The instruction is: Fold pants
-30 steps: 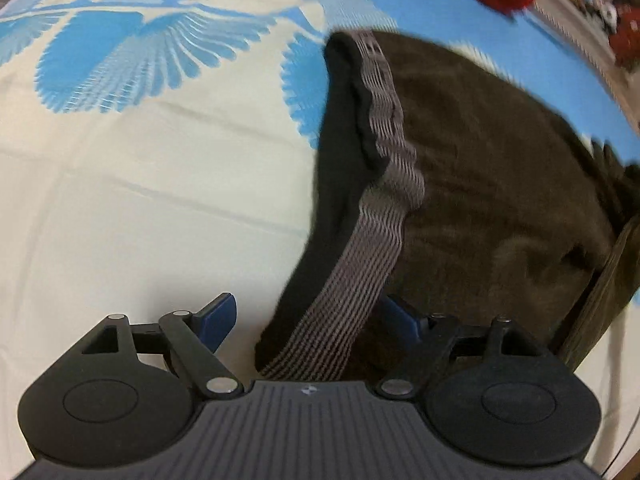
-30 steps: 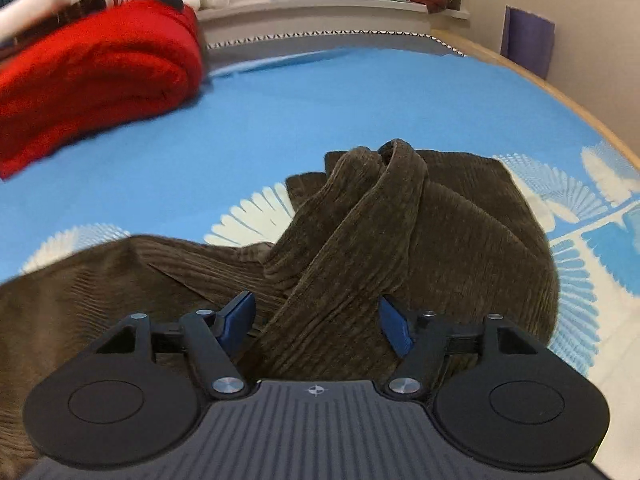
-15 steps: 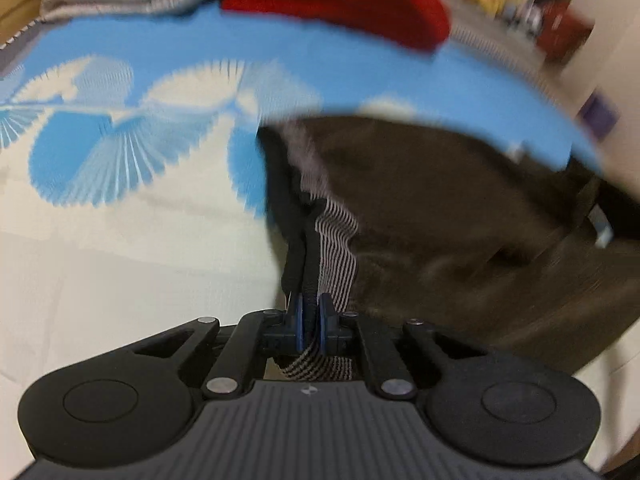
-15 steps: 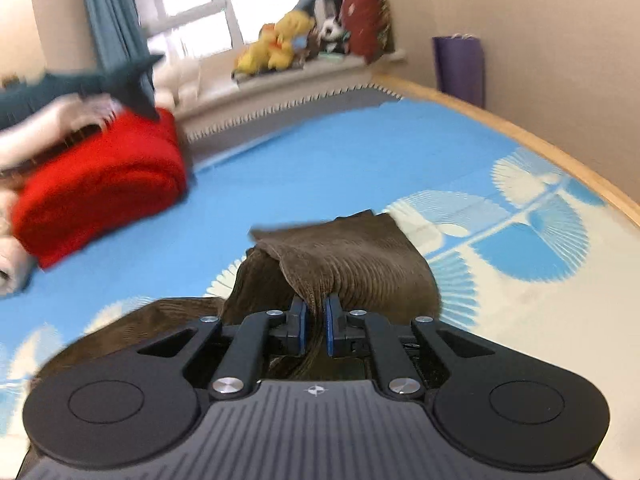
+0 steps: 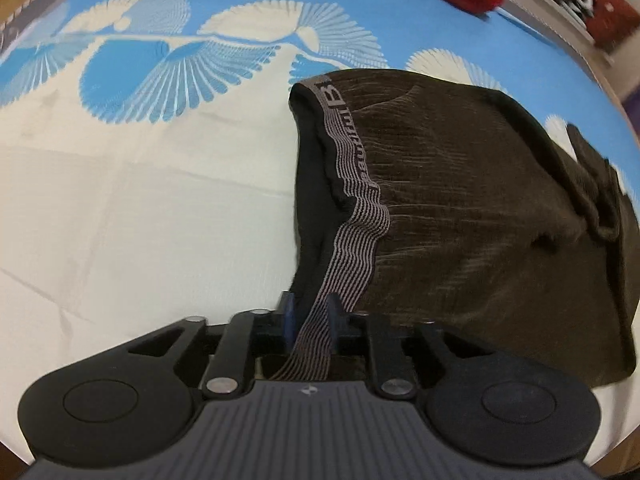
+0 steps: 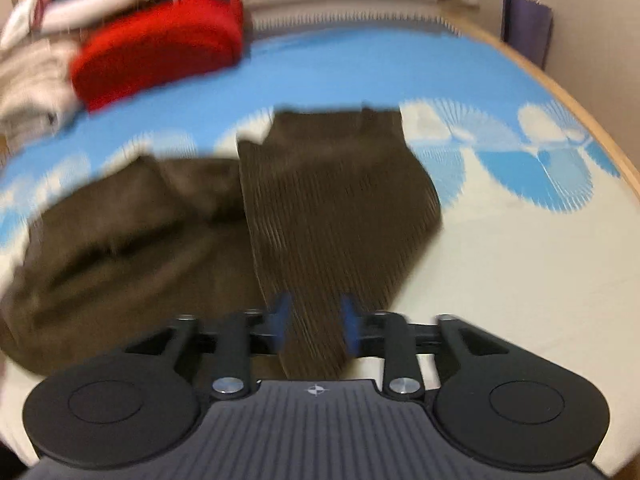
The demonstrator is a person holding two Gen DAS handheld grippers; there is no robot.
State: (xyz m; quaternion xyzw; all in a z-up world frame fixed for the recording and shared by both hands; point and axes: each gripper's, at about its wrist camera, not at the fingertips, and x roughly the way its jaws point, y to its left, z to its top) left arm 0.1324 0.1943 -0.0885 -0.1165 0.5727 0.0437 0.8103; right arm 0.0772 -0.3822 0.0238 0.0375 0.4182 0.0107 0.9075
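Jaws on the left gripper [image 5: 308,316] and right gripper [image 6: 316,322] have just been opening, fabric between them. Brown pants [image 5: 480,208] sit mid-frame on the bed [image 5: 140,220], roughly half-folded, probably another fold left.

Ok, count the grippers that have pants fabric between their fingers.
2. The left gripper has the striped waistband between its jaws; the right gripper has a corduroy leg. Both have just been opening and seem to have let go.

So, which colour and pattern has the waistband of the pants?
Grey with thin dark stripes; waistband shows best in the left wrist view.
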